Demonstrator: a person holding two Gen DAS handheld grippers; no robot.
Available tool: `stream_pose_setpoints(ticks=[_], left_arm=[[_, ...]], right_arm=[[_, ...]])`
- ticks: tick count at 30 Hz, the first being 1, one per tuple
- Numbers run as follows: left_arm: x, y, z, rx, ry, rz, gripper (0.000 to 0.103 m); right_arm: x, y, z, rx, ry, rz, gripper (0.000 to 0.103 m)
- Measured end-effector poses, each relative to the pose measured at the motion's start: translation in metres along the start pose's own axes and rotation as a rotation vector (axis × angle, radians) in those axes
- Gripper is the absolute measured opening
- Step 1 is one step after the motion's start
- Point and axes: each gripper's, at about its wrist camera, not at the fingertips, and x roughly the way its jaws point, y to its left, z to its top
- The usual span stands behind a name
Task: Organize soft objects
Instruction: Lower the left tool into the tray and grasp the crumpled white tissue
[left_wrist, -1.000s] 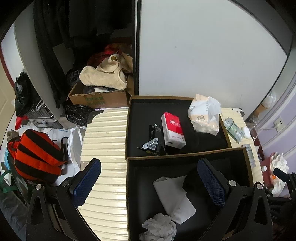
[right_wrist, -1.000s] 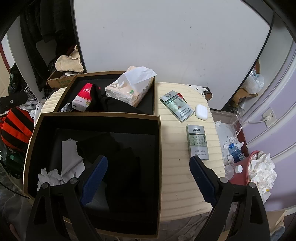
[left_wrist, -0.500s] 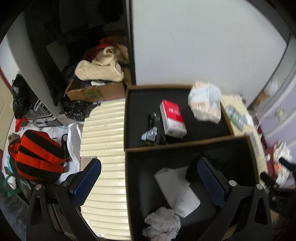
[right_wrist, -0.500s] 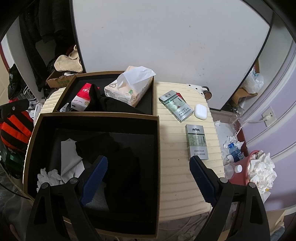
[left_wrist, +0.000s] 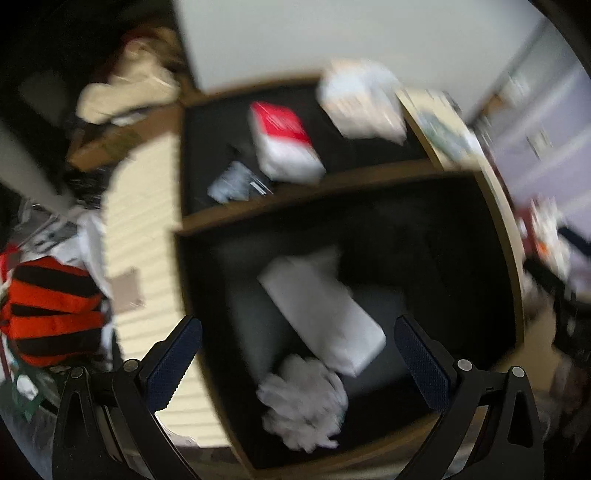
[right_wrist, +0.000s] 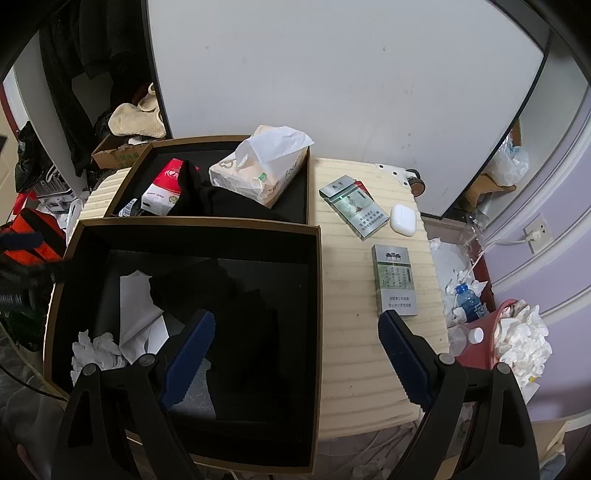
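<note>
Left tongs (left_wrist: 297, 350) hanging wide and empty over the near black box (left_wrist: 509, 280); view blurred. Crumpled tissue (left_wrist: 303, 400) and flat white paper (left_wrist: 321, 310) lying inside it. Right tongs (right_wrist: 295, 350) also gaping wide, holding nothing, straddling box edge and desk (right_wrist: 351, 332).

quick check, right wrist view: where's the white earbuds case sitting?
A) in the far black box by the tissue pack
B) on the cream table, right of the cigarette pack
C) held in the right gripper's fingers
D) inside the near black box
B: the white earbuds case lies on the bare cream table just right of the cigarette pack, outside both black boxes.
</note>
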Motion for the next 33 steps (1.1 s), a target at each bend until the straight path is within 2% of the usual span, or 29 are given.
stream_pose_setpoints(ticks=[2,3,5,7,10,13,17,22,24,26,27,31,32,33], left_arm=[[0.014,-0.016,-0.008,0.100,0.070,0.002,0.103],[0.020,-0.026,-0.014,0.181,0.104,0.019,0.103],[0.026,-0.039,-0.024,0.306,0.141,0.050,0.103],[0.034,-0.047,-0.035,0.375,0.191,0.093,0.103],[0.044,-0.053,-0.045,0.418,0.246,0.093,0.103],[0.054,-0.055,-0.051,0.442,0.286,0.118,0.103],[0.062,-0.054,-0.054,0.436,0.311,0.144,0.103],[0.060,-0.051,-0.047,0.414,0.285,0.171,0.101],[0.053,-0.048,-0.040,0.410,0.254,0.173,0.091],[0.046,-0.046,-0.034,0.385,0.236,0.152,0.070],[0.045,-0.046,-0.033,0.381,0.232,0.147,0.069],[0.051,-0.043,-0.037,0.368,0.286,0.148,0.070],[0.053,-0.043,-0.038,0.370,0.302,0.159,0.078],[0.056,-0.040,-0.049,0.375,0.306,0.170,0.080]], right_arm=[[0.000,0.001,0.000,-0.005,0.000,-0.002,0.089],[0.000,0.001,0.000,-0.006,0.001,-0.003,0.089],[0.000,0.001,0.000,-0.006,0.002,-0.002,0.089],[0.000,0.002,0.000,-0.005,0.003,0.000,0.089],[-0.001,0.002,0.000,-0.001,-0.001,0.007,0.089],[-0.001,0.002,0.001,-0.001,-0.004,0.011,0.089],[-0.014,-0.001,0.002,0.028,-0.063,0.044,0.090],[-0.026,-0.003,0.006,0.047,-0.137,0.041,0.090],[-0.023,-0.005,0.008,0.060,-0.135,0.054,0.090],[-0.022,-0.007,0.008,0.078,-0.133,0.070,0.090],[-0.022,-0.008,0.008,0.086,-0.135,0.076,0.090],[-0.024,-0.009,0.008,0.093,-0.146,0.081,0.090],[-0.024,-0.009,0.008,0.093,-0.148,0.082,0.090],[-0.024,-0.008,0.008,0.091,-0.148,0.083,0.090]])
